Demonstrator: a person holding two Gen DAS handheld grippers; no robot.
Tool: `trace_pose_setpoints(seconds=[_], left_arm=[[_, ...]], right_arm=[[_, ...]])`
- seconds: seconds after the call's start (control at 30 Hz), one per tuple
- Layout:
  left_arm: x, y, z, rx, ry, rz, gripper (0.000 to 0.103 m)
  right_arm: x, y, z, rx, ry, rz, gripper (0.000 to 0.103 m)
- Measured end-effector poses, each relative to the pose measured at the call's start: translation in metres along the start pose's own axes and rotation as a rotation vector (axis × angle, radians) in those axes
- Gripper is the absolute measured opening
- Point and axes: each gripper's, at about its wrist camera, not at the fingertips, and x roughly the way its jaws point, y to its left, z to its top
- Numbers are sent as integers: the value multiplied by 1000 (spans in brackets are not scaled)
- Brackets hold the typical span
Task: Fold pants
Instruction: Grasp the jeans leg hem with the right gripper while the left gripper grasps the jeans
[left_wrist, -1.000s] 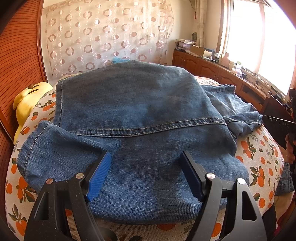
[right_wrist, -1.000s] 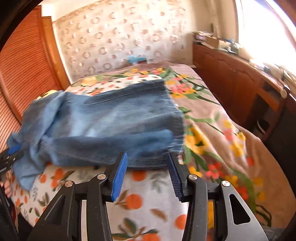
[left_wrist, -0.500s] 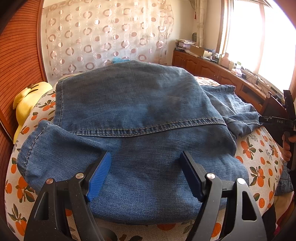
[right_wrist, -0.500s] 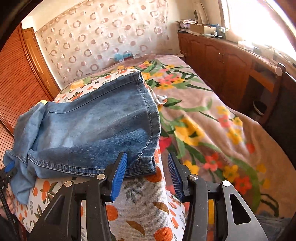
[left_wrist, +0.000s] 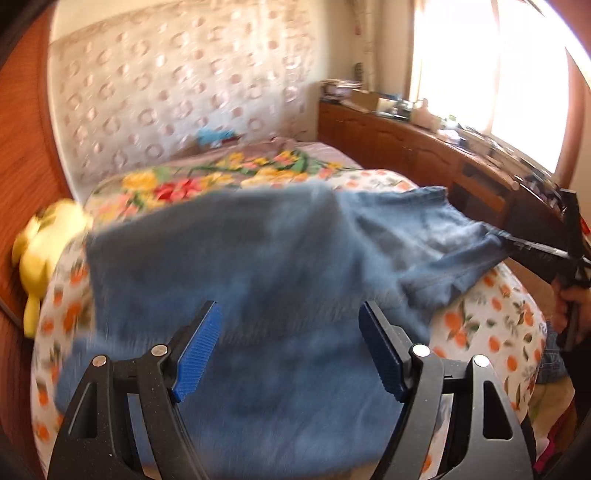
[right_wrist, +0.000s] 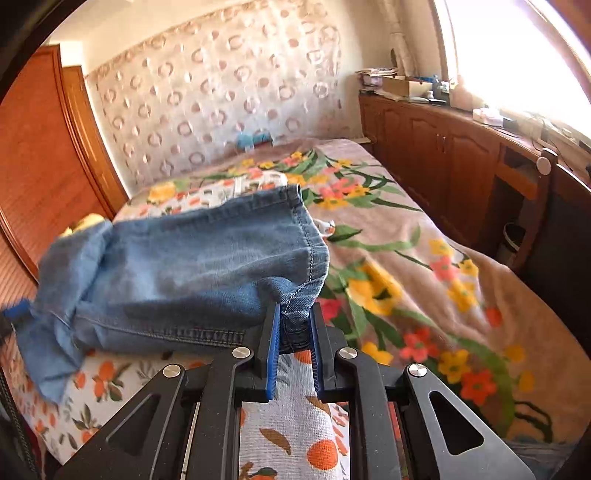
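Blue denim pants (left_wrist: 280, 288) lie folded on the bed; the left wrist view is motion-blurred. My left gripper (left_wrist: 290, 349) is open, its blue pads hovering over the near part of the pants. In the right wrist view the pants (right_wrist: 192, 258) stretch to the left, and my right gripper (right_wrist: 293, 325) is shut on their near hem corner, lifting it slightly. The right gripper also shows in the left wrist view (left_wrist: 517, 245) at the far right, holding the denim edge.
The bed has an orange-print sheet (right_wrist: 306, 435) and a floral blanket (right_wrist: 424, 280). A yellow plush toy (left_wrist: 40, 254) lies at the left edge. Wooden cabinets (right_wrist: 461, 155) run along the right under the window. A wooden wall panel (right_wrist: 40, 166) stands left.
My right gripper moved in and closed on the pants' hem corner. My left gripper lifted and pulled back quickly, staying open; the denim near it shifted.
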Motion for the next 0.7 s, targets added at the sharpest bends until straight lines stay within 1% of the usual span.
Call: trace_pose_setpoints(seconds=[0.13,0.27,0.37,0.43,0.47,0.5,0.53,0.57,0.6,0.63,0.67,0.7], left_arm=[[30,-9,40,63,43,-10,77],[73,-13,76,83,105,-39,77],[105,-20,94,100,149,-5,77],[127,-24,99,114,190,25,74],[135,-27,100,122,210,36,69],[145,-27,99,130,237,55,59],[150,-27,97,138,251,70,53],[154,-28,95,149,258,78,35],[155,-28,94,157,261,75,23],[154,-27,93,161,260,69,17],[149,-25,95,161,241,73,10],[143,-22,99,159,214,82,8]], right_arm=[[3,-6,5,-1,5,24,15],[6,-3,8,-23,12,30,15],[9,-1,6,-31,25,35,15],[13,3,5,-35,37,35,15],[12,3,6,-39,38,30,15],[11,4,6,-42,36,26,15],[11,4,7,-42,40,22,15],[12,5,7,-44,47,19,15],[12,5,7,-48,52,14,15],[13,5,8,-54,53,12,15],[13,6,8,-64,56,9,15],[14,7,9,-72,61,8,15]])
